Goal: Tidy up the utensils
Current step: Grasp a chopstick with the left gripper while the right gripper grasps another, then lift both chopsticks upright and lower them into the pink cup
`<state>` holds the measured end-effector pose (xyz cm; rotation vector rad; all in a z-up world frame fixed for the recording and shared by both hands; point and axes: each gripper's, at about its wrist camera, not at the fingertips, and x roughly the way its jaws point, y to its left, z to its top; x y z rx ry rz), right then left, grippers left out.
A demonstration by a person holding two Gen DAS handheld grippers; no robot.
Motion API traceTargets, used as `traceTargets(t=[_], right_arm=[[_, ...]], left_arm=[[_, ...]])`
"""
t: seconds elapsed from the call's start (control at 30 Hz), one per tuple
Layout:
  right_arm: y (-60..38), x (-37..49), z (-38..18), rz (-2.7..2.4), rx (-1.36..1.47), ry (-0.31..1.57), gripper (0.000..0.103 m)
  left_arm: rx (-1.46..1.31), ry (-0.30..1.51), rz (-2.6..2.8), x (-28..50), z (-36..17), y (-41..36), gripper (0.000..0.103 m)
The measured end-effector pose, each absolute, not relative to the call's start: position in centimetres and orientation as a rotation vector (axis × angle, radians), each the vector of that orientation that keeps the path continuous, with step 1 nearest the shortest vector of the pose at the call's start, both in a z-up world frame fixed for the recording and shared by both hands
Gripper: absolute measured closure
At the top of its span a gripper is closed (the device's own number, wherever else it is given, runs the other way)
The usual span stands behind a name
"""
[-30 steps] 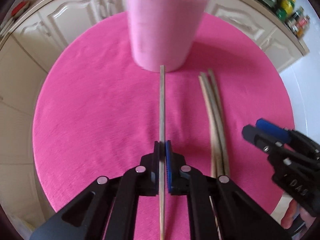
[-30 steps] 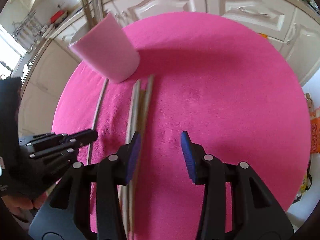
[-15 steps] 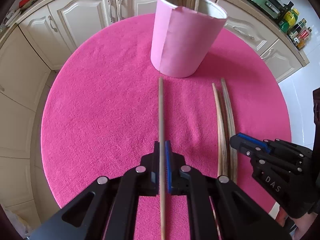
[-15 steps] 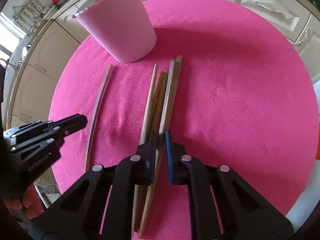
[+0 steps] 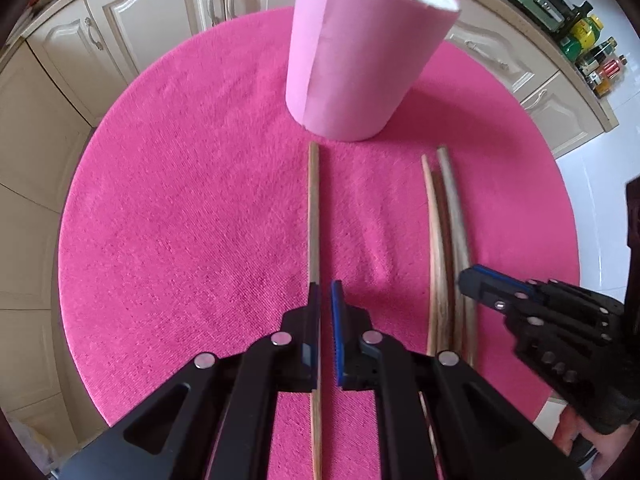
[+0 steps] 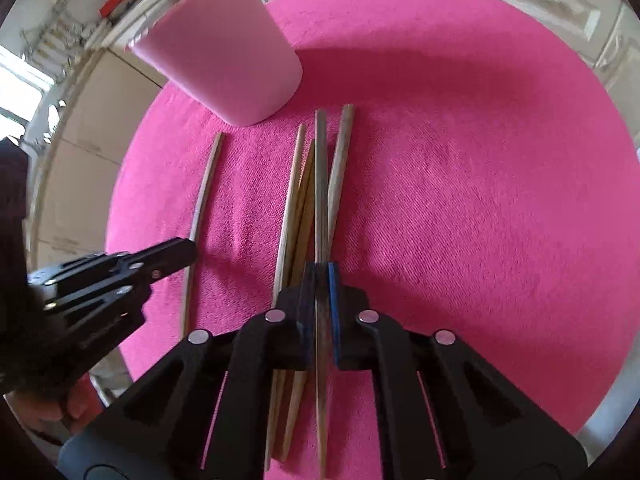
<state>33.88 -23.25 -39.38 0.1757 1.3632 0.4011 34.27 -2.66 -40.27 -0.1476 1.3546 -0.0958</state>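
changed: right gripper (image 6: 320, 280) just clamped onto grey chopstick (image 6: 320, 184)
left gripper (image 5: 325, 300): clamped on wooden chopstick (image 5: 314, 216)
next: both into pink cup (image 5: 360, 52)

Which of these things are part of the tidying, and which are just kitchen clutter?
Part of the job:
pink holder
lone chopstick in left gripper
grey chopstick in right gripper
loose chopsticks

Just lying about:
bottles
cabinets

Cream cabinet doors (image 5: 132, 20) ring a pink cloth-covered round surface (image 5: 180, 200); bottles (image 5: 592, 52) line the worktop at right.
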Motion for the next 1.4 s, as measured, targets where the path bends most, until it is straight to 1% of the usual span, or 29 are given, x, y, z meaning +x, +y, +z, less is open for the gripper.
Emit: traceTargets(t=[0.17, 0.37, 0.47, 0.53, 0.6, 0.63, 0.67, 0.73, 0.83, 0.9, 0.97, 1.17, 1.4], right_arm=[[-26.0, 33.8, -39.6, 0.38, 0.234, 1.362, 0.096], [-27.2, 33.7, -39.6, 0.366, 0.235, 1.358, 0.096], [-26.9, 33.2, -39.6, 0.364, 0.228, 1.359, 0.096], [-26.5, 33.5, -39.7, 0.363, 0.224, 1.365, 0.096], [-26.1, 33.6, -39.7, 0.364, 0.222, 1.37, 0.096], [-26.1, 33.7, -39.7, 0.365, 0.218, 1.372, 0.096], [-26.2, 33.7, -39.7, 0.369, 0.215, 1.373, 0.096], [-25.8, 34.6, -39.7, 0.369, 0.217, 1.37, 0.096], [-25.5, 34.7, -39.9, 0.366, 0.225, 1.372, 0.096], [-25.7, 34.4, -39.9, 0.367, 0.22, 1.37, 0.096], [-25.7, 34.4, -39.7, 0.369, 0.223, 1.359, 0.096], [-26.3, 34.0, -38.0, 0.396, 0.283, 1.285, 0.096], [-26.4, 33.3, -33.5, 0.441, 0.333, 1.125, 0.096]], left_arm=[[-0.129, 1.349, -0.081, 34.8, -40.3, -3.2, 0.096], [-0.076, 1.362, -0.084, 35.4, -40.1, -4.7, 0.085], [-0.009, 1.369, -0.089, 35.7, -40.2, -5.6, 0.083], [-0.014, 1.379, -0.098, 35.9, -40.3, -5.7, 0.081], [-0.033, 1.409, -0.127, 36.2, -40.3, -5.4, 0.073], [-0.034, 1.447, -0.123, 36.2, -40.7, -5.0, 0.071], [-0.046, 1.471, -0.118, 36.3, -41.3, -4.5, 0.071], [-0.085, 1.456, -0.135, 36.1, -41.2, -3.8, 0.071], [-0.072, 1.437, -0.123, 36.1, -41.0, -4.0, 0.074], [-0.027, 1.423, -0.096, 35.9, -41.0, -4.2, 0.093], [-0.065, 1.42, -0.092, 35.9, -40.9, -3.9, 0.097], [-0.094, 1.313, -0.113, 34.6, -38.2, -3.6, 0.097], [-0.118, 1.153, -0.165, 32.3, -33.8, -4.1, 0.098]])
